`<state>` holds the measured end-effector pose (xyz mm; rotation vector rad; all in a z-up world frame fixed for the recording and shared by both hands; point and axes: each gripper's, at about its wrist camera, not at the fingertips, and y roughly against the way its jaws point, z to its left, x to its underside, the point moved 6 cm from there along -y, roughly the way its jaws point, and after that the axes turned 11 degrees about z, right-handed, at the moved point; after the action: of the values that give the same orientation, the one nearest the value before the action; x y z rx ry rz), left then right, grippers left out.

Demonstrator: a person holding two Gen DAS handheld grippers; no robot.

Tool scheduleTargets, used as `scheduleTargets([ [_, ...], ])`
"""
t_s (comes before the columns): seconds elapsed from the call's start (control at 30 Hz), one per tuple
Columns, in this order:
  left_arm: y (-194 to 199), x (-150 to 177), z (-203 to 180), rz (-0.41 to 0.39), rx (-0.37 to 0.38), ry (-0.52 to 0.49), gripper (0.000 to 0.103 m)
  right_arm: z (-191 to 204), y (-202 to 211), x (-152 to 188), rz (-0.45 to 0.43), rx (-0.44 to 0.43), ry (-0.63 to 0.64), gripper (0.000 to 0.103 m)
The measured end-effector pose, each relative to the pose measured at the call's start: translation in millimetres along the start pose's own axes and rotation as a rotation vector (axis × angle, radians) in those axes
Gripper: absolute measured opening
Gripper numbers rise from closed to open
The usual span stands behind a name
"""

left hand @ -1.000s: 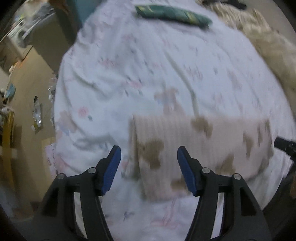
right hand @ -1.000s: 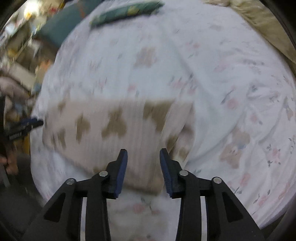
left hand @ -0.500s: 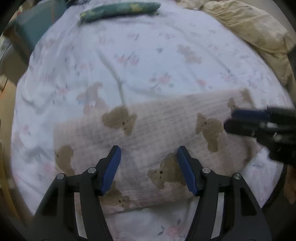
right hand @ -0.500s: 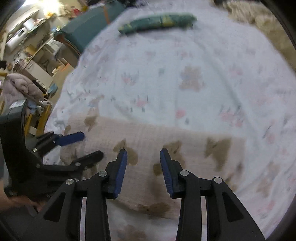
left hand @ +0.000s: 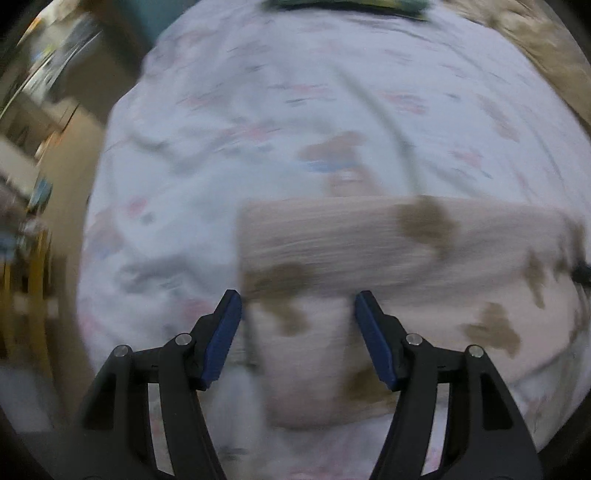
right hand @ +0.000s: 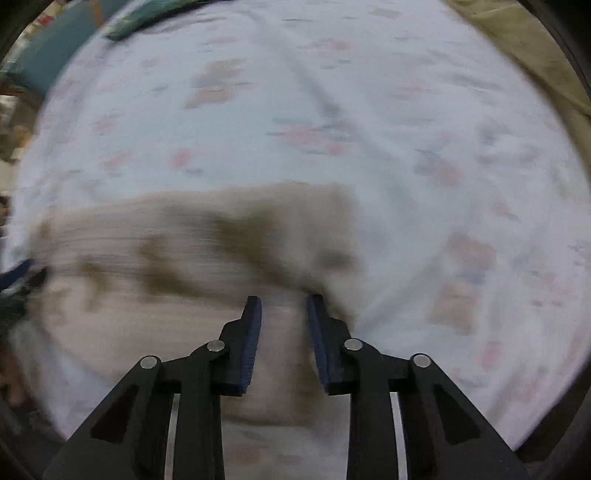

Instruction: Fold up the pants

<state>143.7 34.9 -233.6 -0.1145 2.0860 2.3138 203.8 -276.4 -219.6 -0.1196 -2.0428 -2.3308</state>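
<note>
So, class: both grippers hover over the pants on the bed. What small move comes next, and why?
Probably lower the left gripper onto the pants edge between its open fingers; the right gripper is open too, so nothing is held.

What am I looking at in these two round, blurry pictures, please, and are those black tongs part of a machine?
No machine is involved: a person holds a two-finger gripper in each hand, and a fisheye camera on each looks forward along its fingers, hence the round, bent view. One picture is from the left gripper, the other from the right gripper. Both point down at a bed with a white floral sheet. On it lie beige pants with brown bear prints, already folded into a band; the job is folding them. Both grippers are open, the left wider, and hold nothing, as far as the blur allows. A green patterned item lies at the far edge; I cannot tell what it is.
</note>
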Motion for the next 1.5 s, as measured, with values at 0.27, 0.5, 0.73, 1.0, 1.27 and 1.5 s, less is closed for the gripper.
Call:
scheduleTargets([
  [0.27, 27.7, -1.3, 48.4, -0.083, 0.055, 0.223, 0.063, -45.7, 45.2, -5.0, -0.129, -0.146, -0.194, 0.039],
  [0.5, 31.3, -11.4, 36.7, -0.100, 0.241, 0.256, 0.089, -43.1, 72.5, -15.7, -0.240, -0.415, -0.238, 0.088],
  [0.73, 0.3, -2.1, 16.1, 0.063, 0.330, 0.244, 0.090, -28.0, 25.9, -21.1, -0.079, -0.453, -0.304, 0.089],
  [1.0, 4.4, 1.5, -38.4, 0.039, 0.328, -0.023, 0.037, 22.3, -7.1, -12.2, 0.023, -0.277, -0.050, 0.073],
  [1.27, 40.3, -4.3, -32.5, -0.037, 0.379, -0.025, 0.009, 39.0, 17.9, -11.4, -0.051, -0.360, 0.038, 0.011],
  [1.5, 91.9, -9.2, -30.9, -0.245, 0.300, -0.040, 0.009, 47.7, 74.9, -15.2, -0.268, -0.405, 0.107, 0.010],
])
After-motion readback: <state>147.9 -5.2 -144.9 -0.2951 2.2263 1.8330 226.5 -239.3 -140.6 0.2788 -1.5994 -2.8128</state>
